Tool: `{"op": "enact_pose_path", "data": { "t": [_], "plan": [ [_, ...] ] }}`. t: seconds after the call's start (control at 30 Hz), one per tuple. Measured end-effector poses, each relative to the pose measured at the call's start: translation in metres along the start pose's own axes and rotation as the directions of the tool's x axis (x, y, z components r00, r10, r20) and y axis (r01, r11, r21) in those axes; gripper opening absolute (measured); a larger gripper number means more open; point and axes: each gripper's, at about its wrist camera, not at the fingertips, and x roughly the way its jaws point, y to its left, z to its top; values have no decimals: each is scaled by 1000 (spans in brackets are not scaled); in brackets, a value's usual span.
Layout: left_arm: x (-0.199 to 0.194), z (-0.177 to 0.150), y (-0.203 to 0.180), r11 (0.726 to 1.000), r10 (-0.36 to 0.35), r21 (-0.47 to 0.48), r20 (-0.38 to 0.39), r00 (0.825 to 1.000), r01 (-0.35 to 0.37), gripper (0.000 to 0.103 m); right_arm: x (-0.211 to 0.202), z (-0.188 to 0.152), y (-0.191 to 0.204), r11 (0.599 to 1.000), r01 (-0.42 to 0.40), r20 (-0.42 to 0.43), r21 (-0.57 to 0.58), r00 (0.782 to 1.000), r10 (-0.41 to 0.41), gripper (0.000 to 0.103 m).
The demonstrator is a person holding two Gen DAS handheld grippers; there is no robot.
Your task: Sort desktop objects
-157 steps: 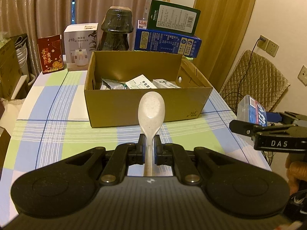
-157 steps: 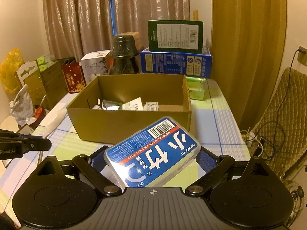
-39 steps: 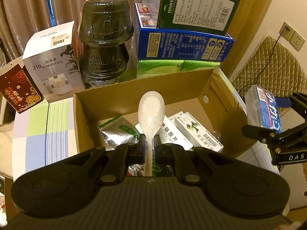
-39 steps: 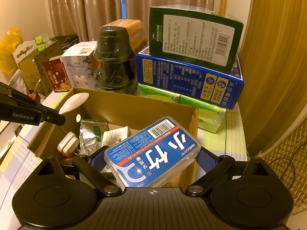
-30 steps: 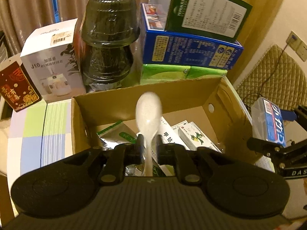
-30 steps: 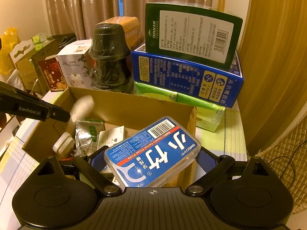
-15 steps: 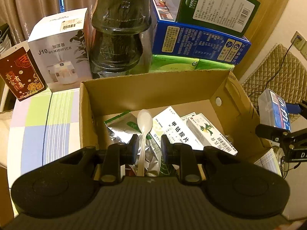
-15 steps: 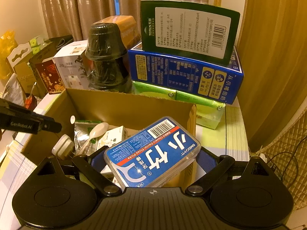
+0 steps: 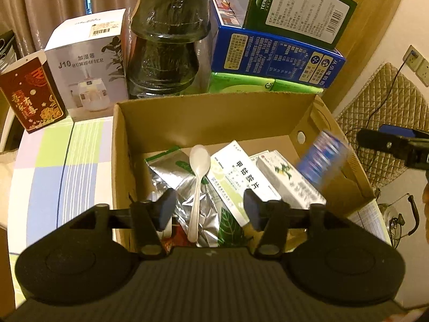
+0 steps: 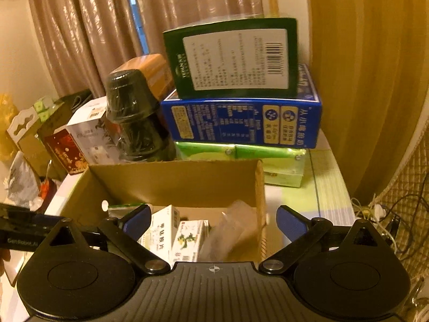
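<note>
The open cardboard box (image 9: 203,120) holds medicine packets and a foil pouch. The white spoon (image 9: 198,177) lies in it on the foil pouch (image 9: 171,177). My left gripper (image 9: 209,208) is open and empty above the box's near side. My right gripper (image 10: 213,221) is open and empty over the box's right end (image 10: 258,187). The blue floss box (image 9: 320,158) is a blur, falling along the box's right wall; it shows as a pale blur in the right wrist view (image 10: 230,230). The right gripper also shows at the right edge of the left wrist view (image 9: 394,145).
Behind the box stand a white humidifier carton (image 9: 88,64), stacked dark bowls (image 9: 166,40), a blue box (image 9: 273,56) with a green box (image 9: 297,5) on top, and a red packet (image 9: 29,94). A checked tablecloth (image 9: 53,166) lies left; a quilted chair (image 9: 388,123) stands right.
My left gripper opened and dropped the spoon into the box. My right gripper has just opened and let go of the blue floss box, which is falling into the box.
</note>
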Motion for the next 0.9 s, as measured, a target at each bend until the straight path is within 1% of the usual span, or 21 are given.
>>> {"op": "enact_pose_path", "data": {
  "t": [0.03,0.1,0.23,0.3,0.33,0.4,0.6,0.7,0.9],
  "plan": [
    [-2,-3,0,1000,-4,-6,1,1000,4,55,-3,-1,-2,1000,-2,1,10,1000,2,98],
    [-5,-8,0,1000,-6,-14,4,1000,6,63,-11,-5,-6,999,-7,4,32,1000,7,98],
    [-15,-22,-4,999,-18,-34,17,1000,18,70,-28,-16,-11,997,-15,9,77,1000,14,101],
    [-23,-29,-6,999,-19,-47,35,999,21,78,-37,-23,-12,996,-17,6,90,1000,16,101],
    [-27,-33,-9,999,-18,-50,46,999,20,80,-41,-26,-11,995,-18,5,97,1000,17,101],
    [-37,-41,-13,998,-9,-54,68,998,13,87,-49,-35,-10,994,-22,-2,107,1000,23,101],
    [-71,-66,-25,997,24,-80,127,992,-14,100,-75,-57,1,994,-13,-21,106,1000,15,101],
    [-88,-79,-30,995,59,-87,157,986,-45,101,-90,-67,11,995,-11,-27,94,1000,14,101],
    [-118,-112,-39,991,86,-119,187,979,-65,102,-124,-95,36,999,-13,-34,50,999,15,101]
  ]
}}
